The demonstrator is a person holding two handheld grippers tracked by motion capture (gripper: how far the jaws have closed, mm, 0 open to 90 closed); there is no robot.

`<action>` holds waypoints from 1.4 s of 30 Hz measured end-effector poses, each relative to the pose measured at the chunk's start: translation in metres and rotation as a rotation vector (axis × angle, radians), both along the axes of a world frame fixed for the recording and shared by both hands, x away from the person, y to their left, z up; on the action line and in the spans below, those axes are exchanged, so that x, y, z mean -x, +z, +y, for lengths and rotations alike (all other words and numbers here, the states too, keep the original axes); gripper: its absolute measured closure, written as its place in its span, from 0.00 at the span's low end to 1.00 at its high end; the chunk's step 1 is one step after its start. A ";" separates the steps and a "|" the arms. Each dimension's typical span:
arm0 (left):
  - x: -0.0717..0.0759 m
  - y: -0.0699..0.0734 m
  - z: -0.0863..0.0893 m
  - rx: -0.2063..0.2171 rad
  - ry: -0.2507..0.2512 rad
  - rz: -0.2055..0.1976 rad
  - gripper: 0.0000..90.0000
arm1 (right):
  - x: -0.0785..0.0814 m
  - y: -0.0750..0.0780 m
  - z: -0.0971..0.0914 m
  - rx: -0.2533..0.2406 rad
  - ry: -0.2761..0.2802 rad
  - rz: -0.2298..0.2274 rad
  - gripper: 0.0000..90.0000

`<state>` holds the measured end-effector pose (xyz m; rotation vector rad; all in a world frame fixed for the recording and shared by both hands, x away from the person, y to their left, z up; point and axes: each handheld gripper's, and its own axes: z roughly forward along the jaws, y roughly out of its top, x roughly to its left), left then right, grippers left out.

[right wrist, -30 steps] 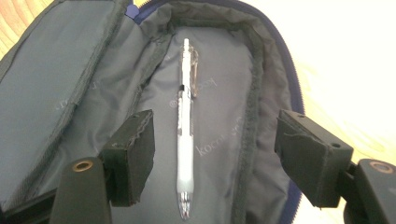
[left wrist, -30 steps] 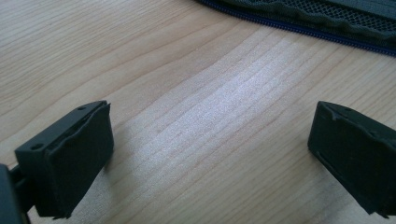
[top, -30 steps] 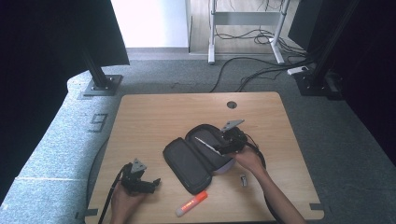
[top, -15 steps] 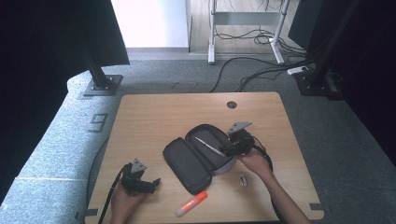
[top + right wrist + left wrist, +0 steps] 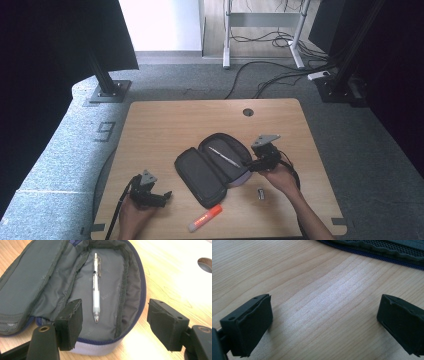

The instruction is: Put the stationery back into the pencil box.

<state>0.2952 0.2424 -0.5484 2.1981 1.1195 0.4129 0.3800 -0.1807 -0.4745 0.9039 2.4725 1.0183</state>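
- The bench is carrying an opened pencil case near its middle, toward your near edge.
- Your right tool, jaws spread and empty, is hovering at the case, where a pen is lying inside.
- Your left tool, spread, is resting near the front-left corner.
- You're likely packing: next, fetch the glue stick by the front edge.
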 end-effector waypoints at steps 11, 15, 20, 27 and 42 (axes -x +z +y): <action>0.000 0.000 0.000 0.000 -0.001 0.000 0.00 | 0.011 -0.003 -0.012 -0.012 -0.011 -0.002 0.31; 0.000 0.000 0.000 -0.001 0.000 -0.001 0.00 | 0.017 -0.005 -0.016 -0.018 -0.013 -0.004 0.31; 0.000 0.000 0.000 -0.001 -0.001 0.000 0.00 | 0.024 -0.006 -0.018 -0.022 -0.004 -0.012 0.32; 0.000 0.000 0.000 0.000 -0.001 0.000 0.00 | 0.034 -0.007 -0.023 -0.033 0.002 -0.013 0.33; 0.000 0.000 0.000 0.000 -0.001 0.000 0.00 | 0.053 -0.018 -0.030 -0.053 0.010 0.014 0.35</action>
